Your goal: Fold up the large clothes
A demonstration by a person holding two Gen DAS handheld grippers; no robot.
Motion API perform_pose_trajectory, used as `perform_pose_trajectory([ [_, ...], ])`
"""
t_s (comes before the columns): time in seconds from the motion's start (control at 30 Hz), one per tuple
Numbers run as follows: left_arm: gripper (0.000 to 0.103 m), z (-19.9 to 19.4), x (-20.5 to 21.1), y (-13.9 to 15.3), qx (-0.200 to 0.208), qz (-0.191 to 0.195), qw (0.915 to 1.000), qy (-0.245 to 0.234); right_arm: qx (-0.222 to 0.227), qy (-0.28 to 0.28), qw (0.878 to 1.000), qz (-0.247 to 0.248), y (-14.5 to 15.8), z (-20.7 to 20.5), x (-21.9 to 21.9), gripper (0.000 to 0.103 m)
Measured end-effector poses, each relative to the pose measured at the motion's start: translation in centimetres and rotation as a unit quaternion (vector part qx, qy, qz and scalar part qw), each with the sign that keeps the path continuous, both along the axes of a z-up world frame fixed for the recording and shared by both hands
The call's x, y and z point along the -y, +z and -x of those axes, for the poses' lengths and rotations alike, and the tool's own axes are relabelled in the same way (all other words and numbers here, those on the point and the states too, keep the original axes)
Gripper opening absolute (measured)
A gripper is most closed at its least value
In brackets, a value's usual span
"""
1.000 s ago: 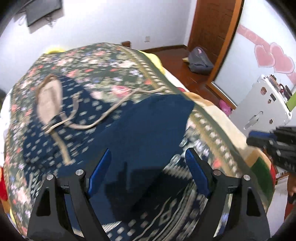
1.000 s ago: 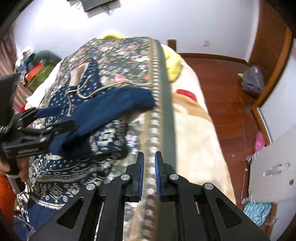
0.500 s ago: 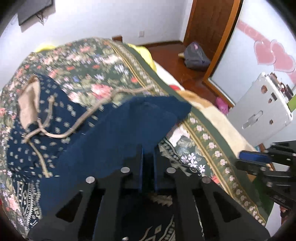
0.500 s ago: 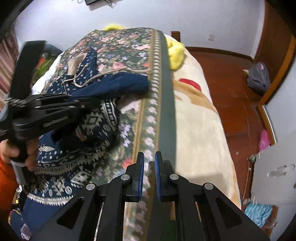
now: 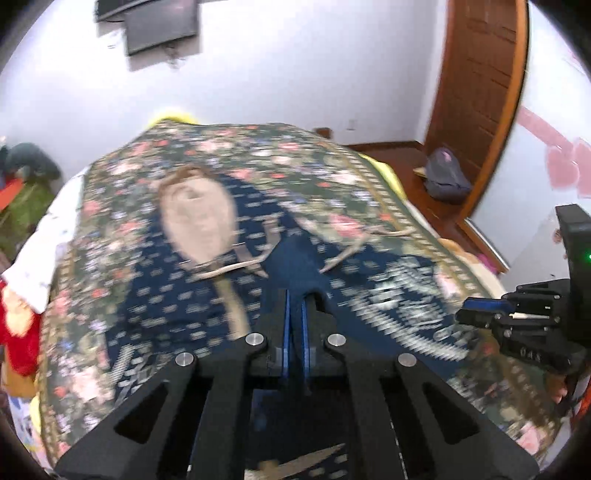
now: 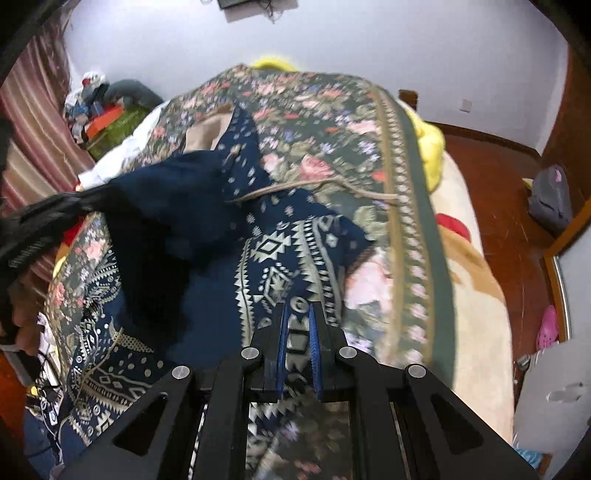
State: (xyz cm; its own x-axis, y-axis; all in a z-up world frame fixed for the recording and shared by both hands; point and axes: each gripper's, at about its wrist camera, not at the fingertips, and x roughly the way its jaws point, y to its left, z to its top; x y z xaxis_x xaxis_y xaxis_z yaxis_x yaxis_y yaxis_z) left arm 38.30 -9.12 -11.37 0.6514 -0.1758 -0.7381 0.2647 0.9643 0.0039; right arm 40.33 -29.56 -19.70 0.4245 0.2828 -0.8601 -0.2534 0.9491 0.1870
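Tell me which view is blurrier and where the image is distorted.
Left wrist view: heavy motion blur smears the navy patterned garment and floral bedspread. Right wrist view: sharper at centre, blurred low. Both: fisheye bending, dark corners.

White walls (image 6: 369,44) enclose a bed (image 6: 476,295) with a floral bedspread (image 5: 295,155); reddish wooden floor (image 6: 509,192), brown wooden door (image 5: 480,74), wall-mounted television (image 5: 159,26)

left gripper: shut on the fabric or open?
Shut on the fabric: the left gripper has its blue pads nearly together, pinching a plain navy fold of the navy patterned garment, lifted above the bed.
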Motion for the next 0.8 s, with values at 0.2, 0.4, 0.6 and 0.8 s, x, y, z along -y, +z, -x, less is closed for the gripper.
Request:
perform_pose_trajectory([
  [0.2, 0.004, 1.3, -7.4, -3.9, -0.041, -0.008, 0.9977, 0.054, 0.000, -0.004, 0.993, 0.122, -4.4, -0.6, -2.6, 0.008],
  [0.4, 0.009, 4.0, -11.3, -10.4, -0.119, 0.017, 0.9910, 0.058, 0.026, -0.023, 0.982, 0.184, -4.4, 0.2, -3.4, 0.008],
  [0.6, 0.026, 5.7, -12.3, -13.2, -0.140, 0.010, 0.9877, 0.070, 0.049, -0.077, 0.962, 0.256, -4.2, 0.3, -2.9, 0.074],
  [0.8, 0.030, 6.1, -12.6, -12.4, -0.150, 0.011, 0.9874, 0.048, 0.048, -0.084, 0.972, 0.215, -4.3, 1.1, -0.5, 0.093],
])
